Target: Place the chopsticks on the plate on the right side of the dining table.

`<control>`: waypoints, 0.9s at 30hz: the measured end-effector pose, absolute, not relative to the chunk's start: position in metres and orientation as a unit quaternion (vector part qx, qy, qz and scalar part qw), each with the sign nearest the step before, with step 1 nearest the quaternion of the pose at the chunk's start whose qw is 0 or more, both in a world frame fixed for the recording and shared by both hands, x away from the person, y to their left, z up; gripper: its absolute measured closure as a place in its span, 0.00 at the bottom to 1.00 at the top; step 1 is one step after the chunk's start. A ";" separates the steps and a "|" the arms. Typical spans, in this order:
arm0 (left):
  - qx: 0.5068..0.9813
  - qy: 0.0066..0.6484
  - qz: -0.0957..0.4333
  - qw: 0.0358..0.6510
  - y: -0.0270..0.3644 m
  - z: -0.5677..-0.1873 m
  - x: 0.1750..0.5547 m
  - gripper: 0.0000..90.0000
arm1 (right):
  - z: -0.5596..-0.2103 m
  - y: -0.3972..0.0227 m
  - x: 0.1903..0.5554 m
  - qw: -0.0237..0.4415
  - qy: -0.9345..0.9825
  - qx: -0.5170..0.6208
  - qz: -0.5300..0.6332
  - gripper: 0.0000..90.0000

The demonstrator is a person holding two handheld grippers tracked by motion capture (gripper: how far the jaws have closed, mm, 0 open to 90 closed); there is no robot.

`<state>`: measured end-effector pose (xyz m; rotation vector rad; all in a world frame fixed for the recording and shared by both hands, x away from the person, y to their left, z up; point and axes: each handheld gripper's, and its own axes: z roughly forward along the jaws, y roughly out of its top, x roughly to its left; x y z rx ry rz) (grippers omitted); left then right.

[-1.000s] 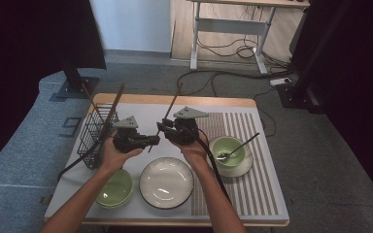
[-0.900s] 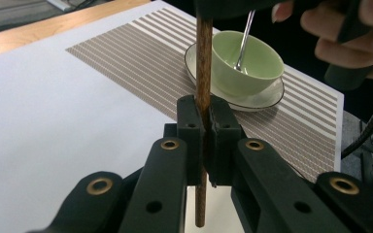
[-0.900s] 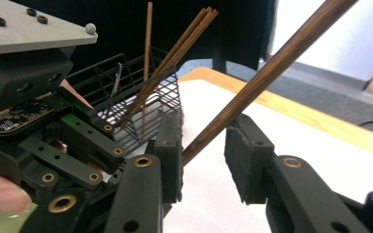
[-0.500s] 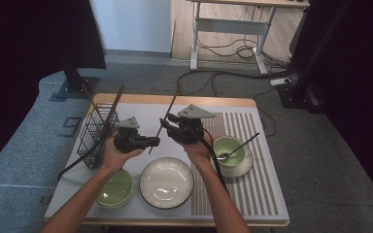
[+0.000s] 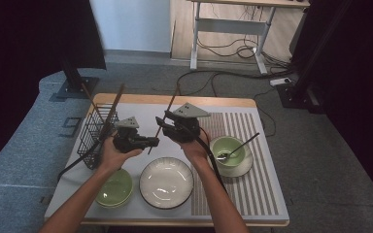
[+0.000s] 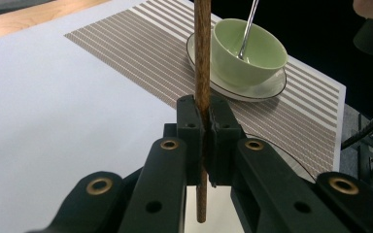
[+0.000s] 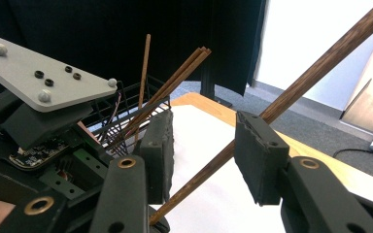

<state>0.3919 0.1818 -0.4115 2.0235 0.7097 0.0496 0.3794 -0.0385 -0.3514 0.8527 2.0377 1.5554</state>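
A brown chopstick (image 6: 203,73) stands between the jaws of my left gripper (image 6: 204,126), which is shut on it near its lower end. In the high view it slants up and right (image 5: 173,99) from the left gripper (image 5: 150,141) over the white mat. My right gripper (image 7: 204,155) faces the left one, its jaws apart around the same chopstick (image 7: 311,73). Those jaws have just been opening, and the pads (image 7: 158,145) do not press on the stick. In the high view the right gripper (image 5: 162,122) sits just right of the left one.
A black wire basket (image 5: 96,131) with several chopsticks stands at the table's left. A green bowl (image 5: 114,187) and a white plate (image 5: 166,182) lie near the front edge. A green bowl with a spoon (image 5: 228,149) rests on a saucer on the striped mat (image 5: 257,194).
The right gripper has shifted slightly left, toward the left gripper. The left hand and the chopstick have stayed in place.
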 end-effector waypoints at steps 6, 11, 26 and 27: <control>0.838 0.283 0.014 0.466 0.178 -0.416 0.392 0.95 | -0.351 -0.037 0.380 0.221 0.735 0.308 0.562 0.63; 0.839 0.281 0.012 0.466 0.178 -0.416 0.391 0.95 | -0.352 -0.038 0.383 0.221 0.736 0.313 0.558 0.63; 0.845 0.271 0.009 0.461 0.177 -0.418 0.389 0.95 | -0.356 -0.043 0.388 0.222 0.737 0.323 0.551 0.62; 0.845 0.270 0.009 0.461 0.177 -0.418 0.389 0.95 | -0.356 -0.043 0.389 0.223 0.737 0.322 0.551 0.61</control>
